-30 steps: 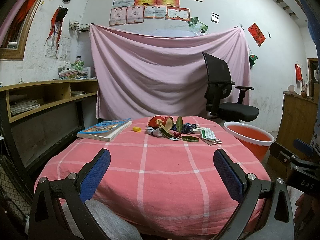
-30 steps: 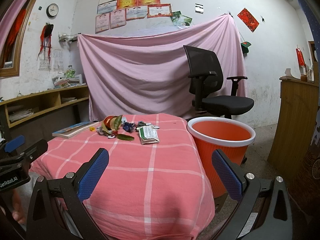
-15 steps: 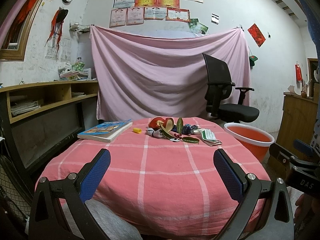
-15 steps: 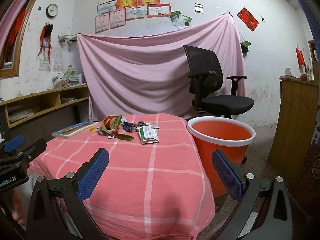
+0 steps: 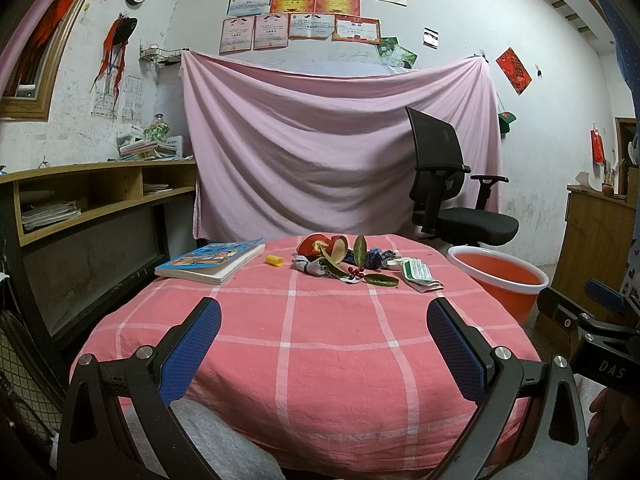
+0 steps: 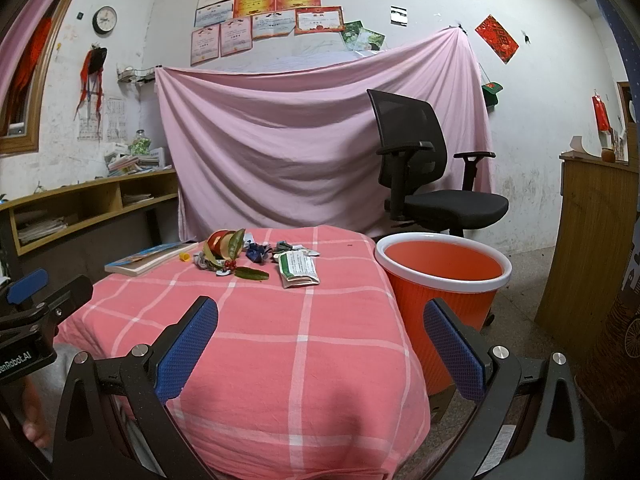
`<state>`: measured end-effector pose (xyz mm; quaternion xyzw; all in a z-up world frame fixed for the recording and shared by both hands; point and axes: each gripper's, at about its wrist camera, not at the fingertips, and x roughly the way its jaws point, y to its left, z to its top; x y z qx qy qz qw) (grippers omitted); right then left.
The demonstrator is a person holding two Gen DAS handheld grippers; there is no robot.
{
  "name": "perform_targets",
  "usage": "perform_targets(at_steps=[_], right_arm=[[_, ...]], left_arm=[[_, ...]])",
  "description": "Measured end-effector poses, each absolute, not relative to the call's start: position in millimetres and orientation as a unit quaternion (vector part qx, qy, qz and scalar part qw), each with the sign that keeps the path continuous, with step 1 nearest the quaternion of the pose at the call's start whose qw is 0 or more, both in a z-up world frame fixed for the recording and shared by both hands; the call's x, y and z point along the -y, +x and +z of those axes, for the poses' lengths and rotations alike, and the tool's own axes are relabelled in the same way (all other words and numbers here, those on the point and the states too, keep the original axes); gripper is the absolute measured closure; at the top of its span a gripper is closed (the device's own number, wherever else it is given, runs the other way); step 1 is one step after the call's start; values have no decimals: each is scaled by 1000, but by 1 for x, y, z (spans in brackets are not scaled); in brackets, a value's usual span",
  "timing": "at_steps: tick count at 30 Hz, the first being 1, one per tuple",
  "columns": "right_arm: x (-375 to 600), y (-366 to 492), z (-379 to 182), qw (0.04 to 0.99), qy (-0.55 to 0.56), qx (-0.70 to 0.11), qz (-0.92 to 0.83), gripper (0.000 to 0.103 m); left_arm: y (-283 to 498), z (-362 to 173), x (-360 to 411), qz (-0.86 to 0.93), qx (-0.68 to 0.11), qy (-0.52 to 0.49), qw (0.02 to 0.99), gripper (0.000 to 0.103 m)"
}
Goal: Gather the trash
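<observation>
A heap of trash (image 5: 352, 260) (image 6: 240, 254) lies at the far side of the pink checked table (image 5: 320, 340) (image 6: 280, 320): red apple peel (image 5: 316, 245), green leaves (image 5: 381, 279), red berries, crumpled blue wrappers (image 6: 256, 251) and a green-and-white packet (image 5: 418, 274) (image 6: 299, 271). An orange bin (image 5: 500, 282) (image 6: 442, 280) with a white rim stands on the floor right of the table. My left gripper (image 5: 320, 332) hangs open over the near table edge. My right gripper (image 6: 318, 330) is open too, near the table's right corner. Both are well short of the trash.
A book (image 5: 210, 261) (image 6: 150, 258) and a small yellow cap (image 5: 274, 260) lie left of the heap. A black office chair (image 5: 452, 200) (image 6: 424, 176) stands behind the bin, before a pink sheet. Wooden shelves (image 5: 88, 200) run along the left wall, a wooden cabinet (image 6: 588, 240) at right.
</observation>
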<state>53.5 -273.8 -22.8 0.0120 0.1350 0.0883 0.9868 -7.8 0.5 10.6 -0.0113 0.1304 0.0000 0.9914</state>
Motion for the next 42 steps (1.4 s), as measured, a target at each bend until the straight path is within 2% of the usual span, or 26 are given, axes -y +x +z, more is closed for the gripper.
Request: perform_targets(at_steps=[14,26,35,42], right_arm=[[273,55,-23,987,20,-135,88,0],[277,63,-27,986,22,-139,87,0],[279,91,0,992,21,-88,84,0],[288,125,23,998,32,-2,59,0]], left_arm=[[-9,14,2,-2,-129,-4,992,2],[4,13,-17,57,-133,-42,989,2],[34,25,-11,63,-88,-28,994,2],[84,33,-18,75,-58,-44,995,2]])
